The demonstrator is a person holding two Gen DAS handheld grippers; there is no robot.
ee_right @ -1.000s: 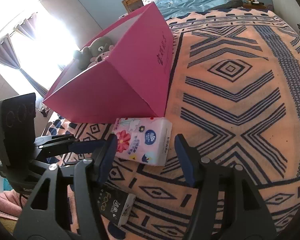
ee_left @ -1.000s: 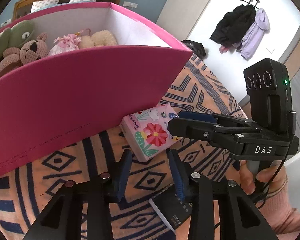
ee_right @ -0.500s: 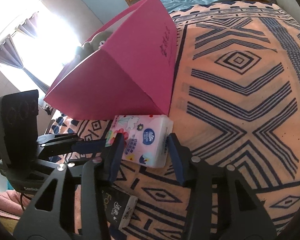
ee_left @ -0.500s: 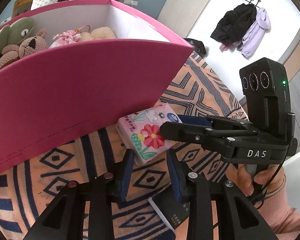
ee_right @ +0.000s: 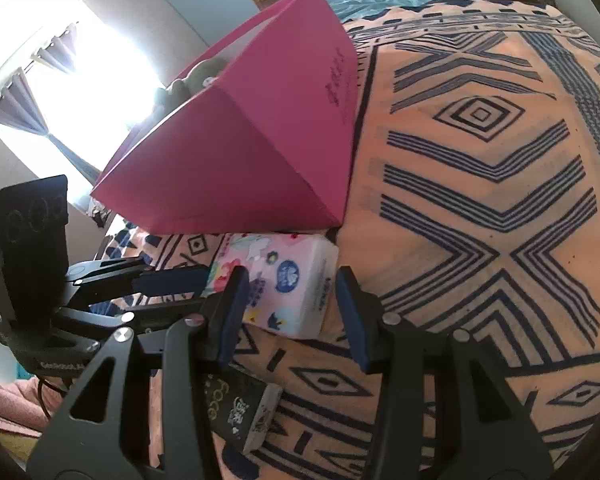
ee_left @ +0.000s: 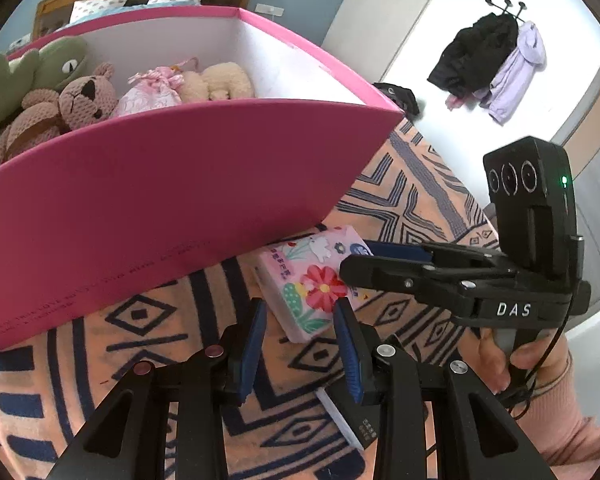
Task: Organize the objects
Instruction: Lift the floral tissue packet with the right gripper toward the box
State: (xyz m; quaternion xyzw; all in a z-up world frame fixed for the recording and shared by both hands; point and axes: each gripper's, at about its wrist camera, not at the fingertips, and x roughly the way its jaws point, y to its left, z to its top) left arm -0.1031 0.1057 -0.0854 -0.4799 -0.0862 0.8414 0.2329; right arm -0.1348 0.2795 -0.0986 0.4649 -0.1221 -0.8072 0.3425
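Observation:
A pink floral tissue pack lies on the patterned bedspread against the corner of a big pink box. It also shows in the right wrist view, below the pink box. My right gripper is open, its blue-padded fingers straddling the pack's near end without closing on it. My left gripper is open and empty just short of the pack. The right gripper reaches in from the right in the left wrist view.
The box holds plush toys: a brown bear, a green one and a cream one. A dark small pack lies on the bedspread under the grippers. Coats hang on the far wall.
My right gripper moved forward onto the tissue pack and its fingers narrowed around it. My left gripper moved a little closer to the pack and stayed open.

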